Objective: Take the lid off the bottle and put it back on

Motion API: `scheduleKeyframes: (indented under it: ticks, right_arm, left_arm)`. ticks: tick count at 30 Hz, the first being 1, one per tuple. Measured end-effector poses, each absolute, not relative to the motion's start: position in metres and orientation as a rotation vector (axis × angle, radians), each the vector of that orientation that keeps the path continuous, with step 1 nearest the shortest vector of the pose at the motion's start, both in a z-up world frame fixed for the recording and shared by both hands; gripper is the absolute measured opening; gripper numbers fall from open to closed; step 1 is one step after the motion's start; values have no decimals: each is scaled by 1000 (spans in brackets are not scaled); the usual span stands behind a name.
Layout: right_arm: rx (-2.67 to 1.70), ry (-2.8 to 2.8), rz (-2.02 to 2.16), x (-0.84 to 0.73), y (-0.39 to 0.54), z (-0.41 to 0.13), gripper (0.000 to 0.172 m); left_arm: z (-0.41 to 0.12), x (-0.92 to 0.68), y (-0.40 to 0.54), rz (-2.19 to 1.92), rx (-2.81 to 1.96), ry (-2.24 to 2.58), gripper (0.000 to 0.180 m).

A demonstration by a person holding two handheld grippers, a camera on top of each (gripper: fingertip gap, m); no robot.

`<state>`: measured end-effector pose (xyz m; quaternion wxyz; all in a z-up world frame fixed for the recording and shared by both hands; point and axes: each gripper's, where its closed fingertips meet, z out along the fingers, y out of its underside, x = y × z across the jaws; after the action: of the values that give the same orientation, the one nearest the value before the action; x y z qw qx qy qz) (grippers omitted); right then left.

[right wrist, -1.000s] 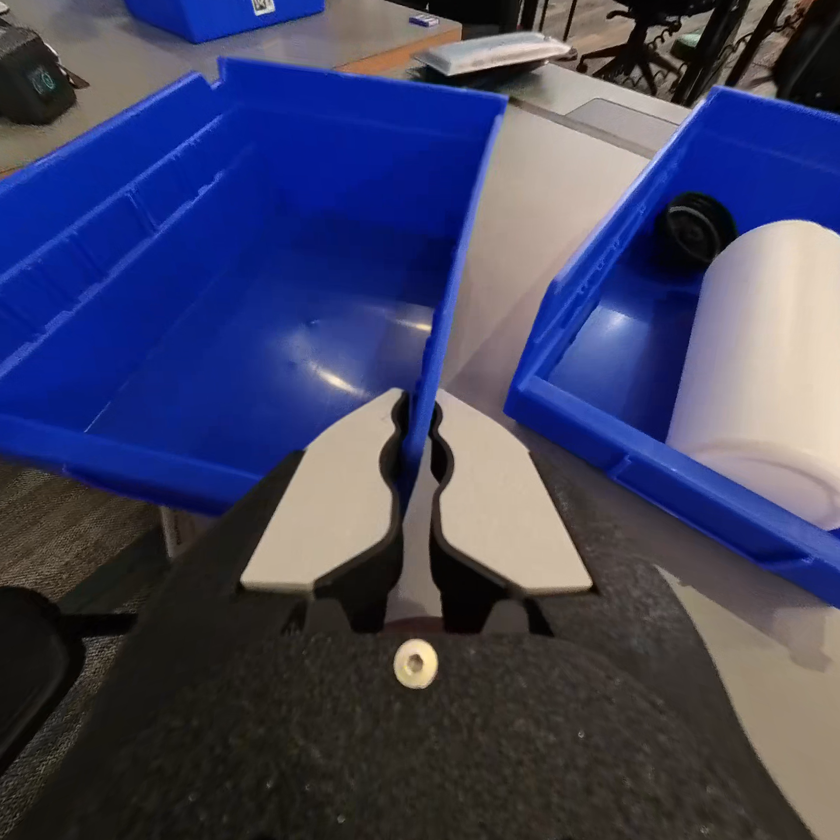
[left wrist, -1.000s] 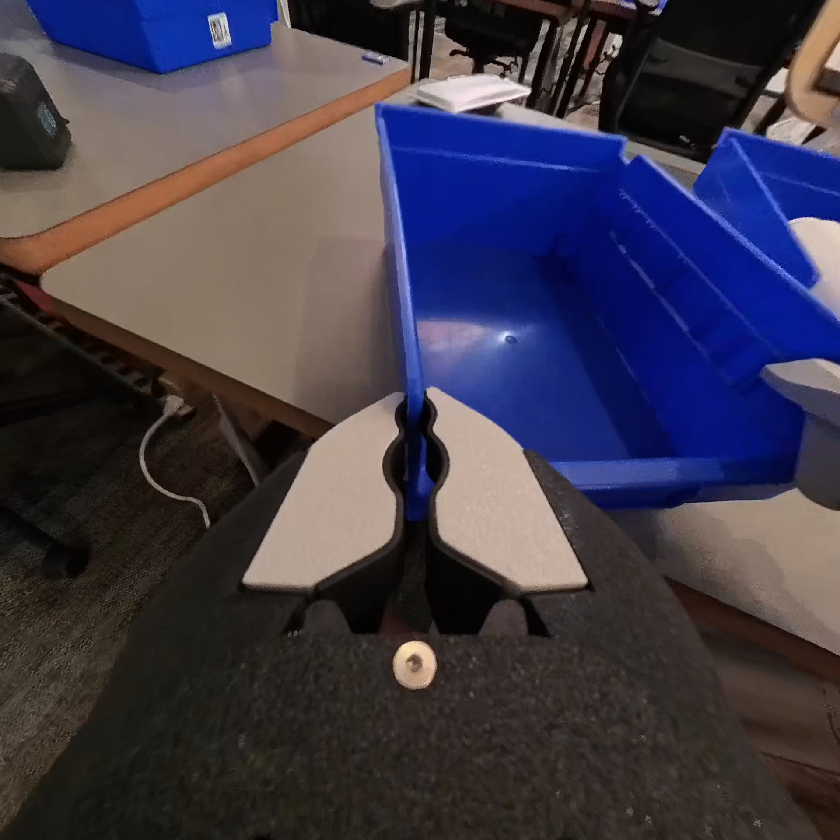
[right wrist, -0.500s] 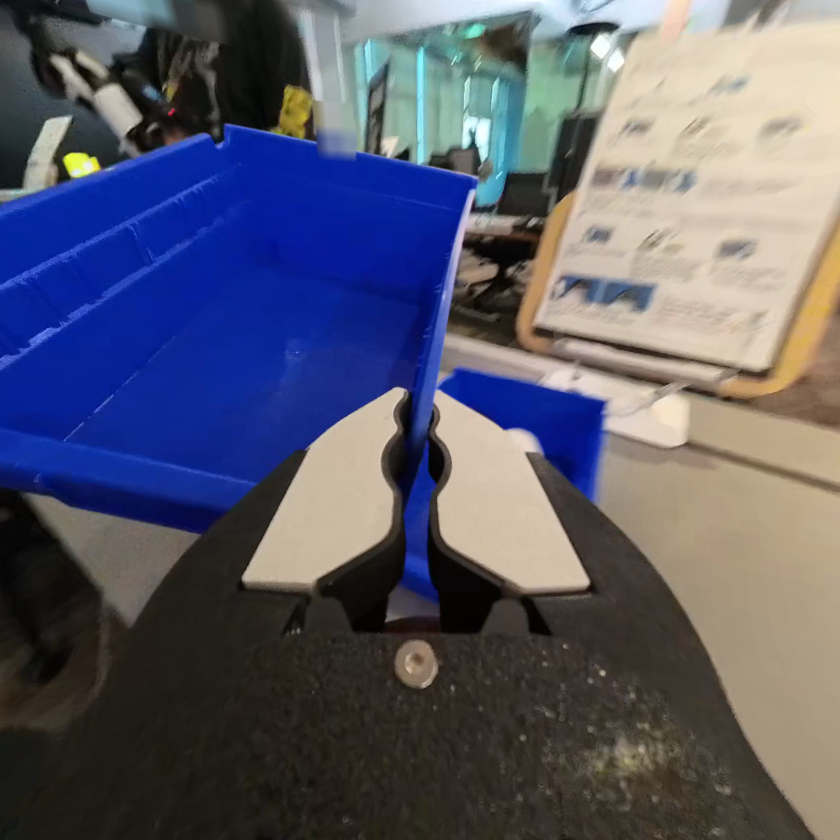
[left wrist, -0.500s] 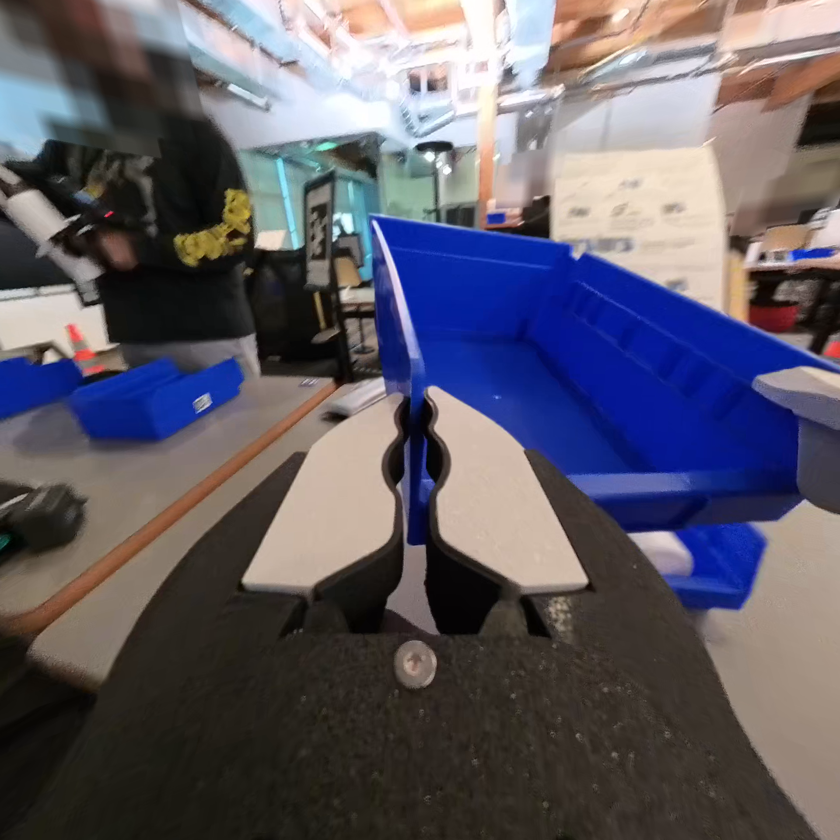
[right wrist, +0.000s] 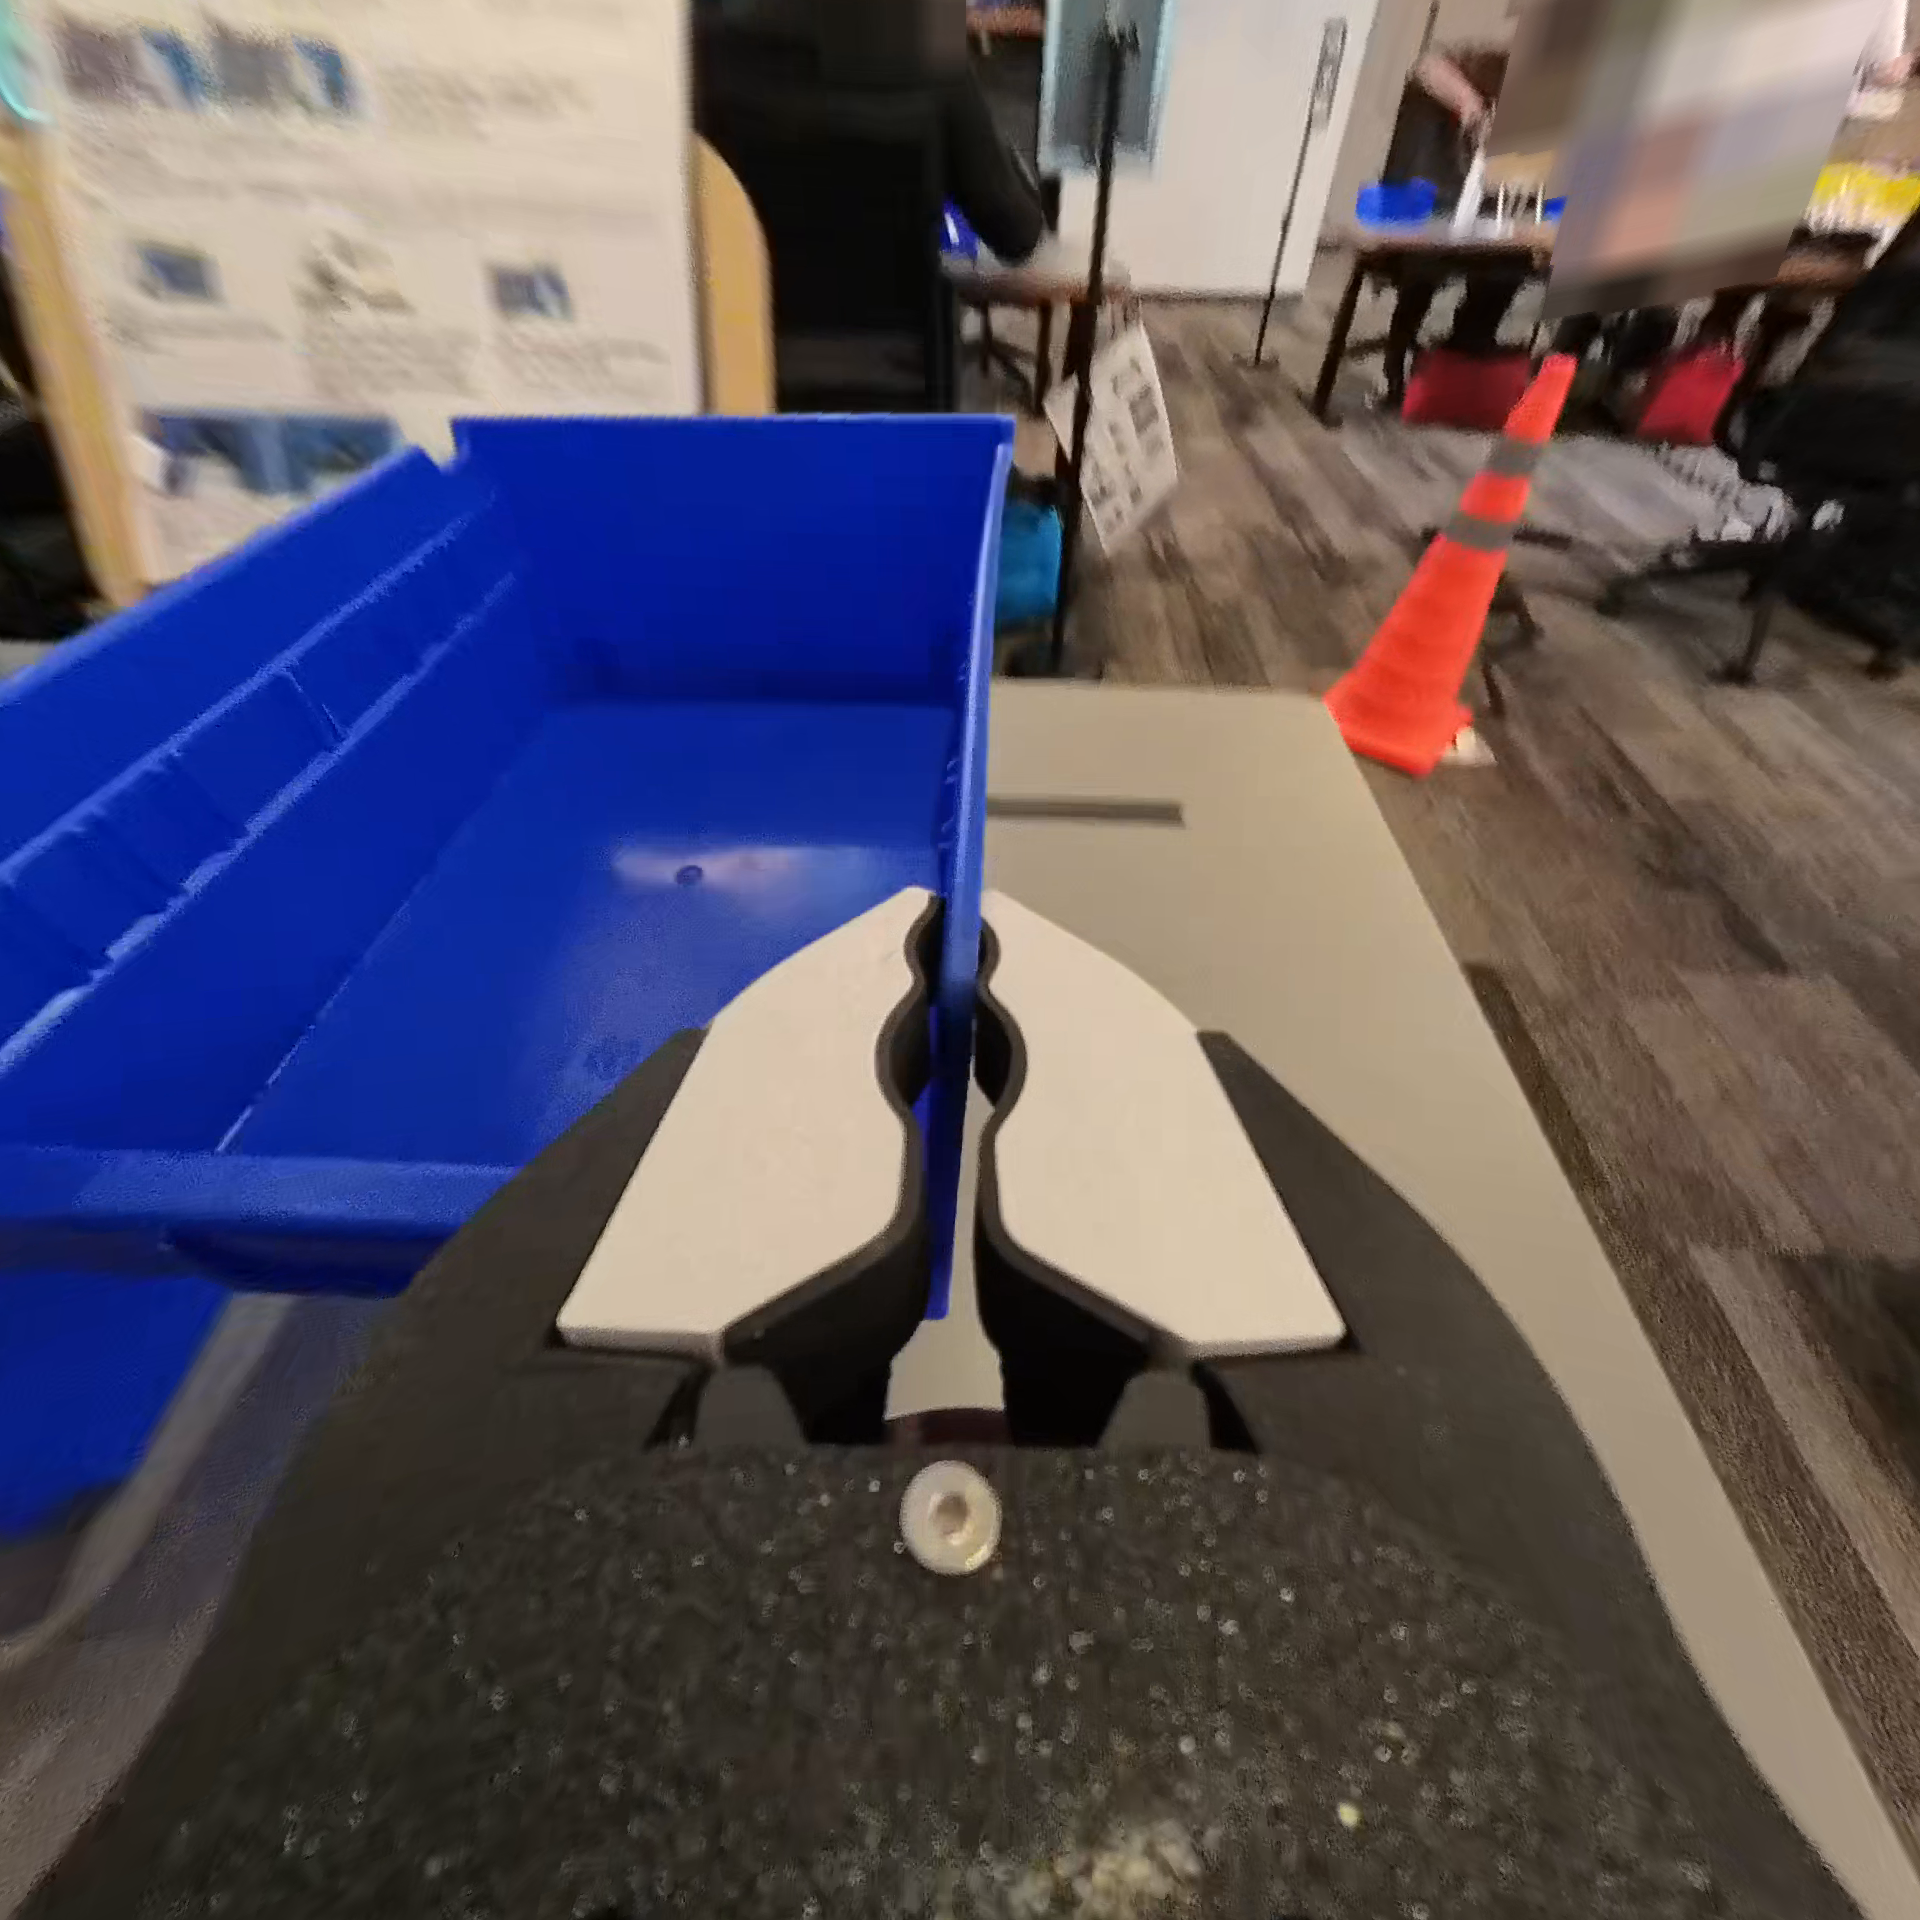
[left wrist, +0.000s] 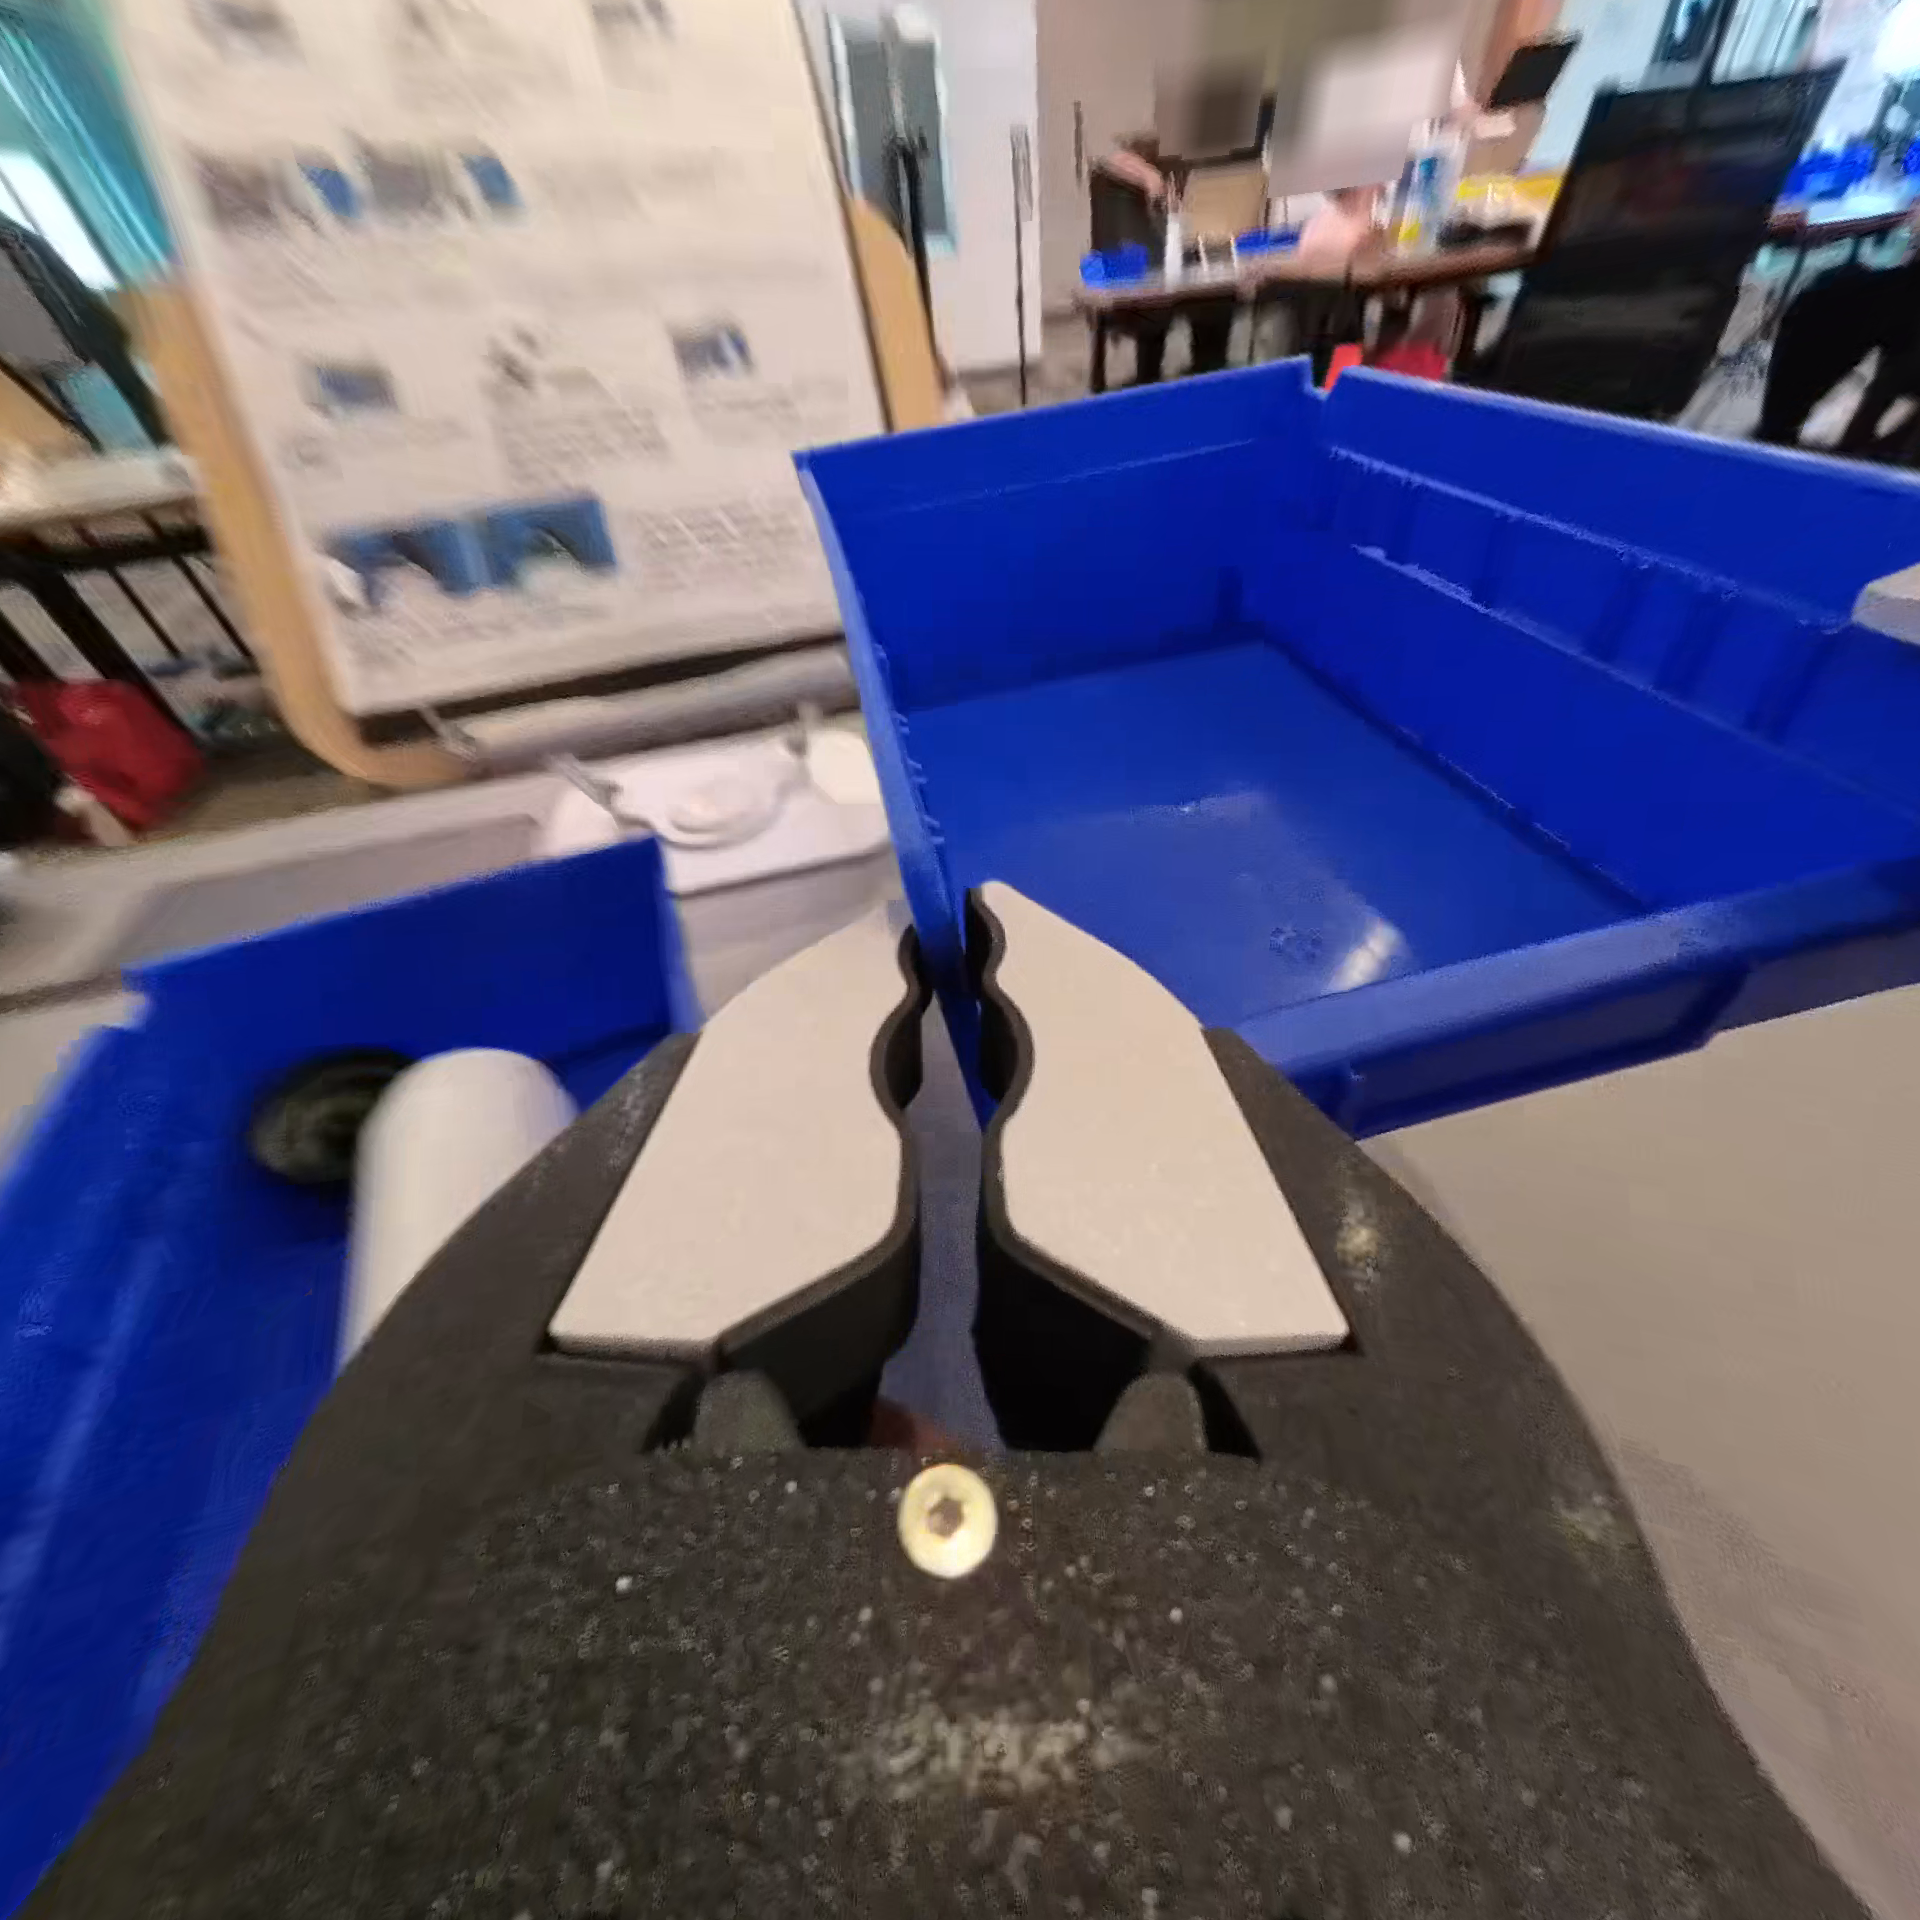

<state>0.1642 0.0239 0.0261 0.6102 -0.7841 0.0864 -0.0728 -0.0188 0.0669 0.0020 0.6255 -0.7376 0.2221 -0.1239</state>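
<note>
Lower left of my left view: bottle [left wrist: 436, 1164], white, lying in the second bin [left wrist: 395, 966]; black lid [left wrist: 312, 1117] still on.
Change: empty blue bin [left wrist: 1351, 831] has swung over beside it (lid work not begun).
Left tongs [left wrist: 943, 940]: pinching that bin's wall.
Right tongs [right wrist: 958, 935]: pinching the opposite wall.

A white bottle [left wrist: 436, 1174] lies on its side in a blue bin [left wrist: 395, 966], black lid [left wrist: 312, 1117] on.
</note>
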Motion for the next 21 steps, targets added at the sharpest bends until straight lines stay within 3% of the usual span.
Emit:
scheduleKeyframes:
  ticks: [6,16,21]
  right_arm:
    - [-1951,268,-119,240,27,-75,2]
    - [-2018,300,-3,273,10,-136,4]
    - [-2054,256,64,269,7,-143,23]
  left_arm:
    - [-83,52,69,-298,-1821,581,4]
    - [-125,88,53,-388,-1901,633,5]
    - [-124,91,41,-455,-1934,769,9]
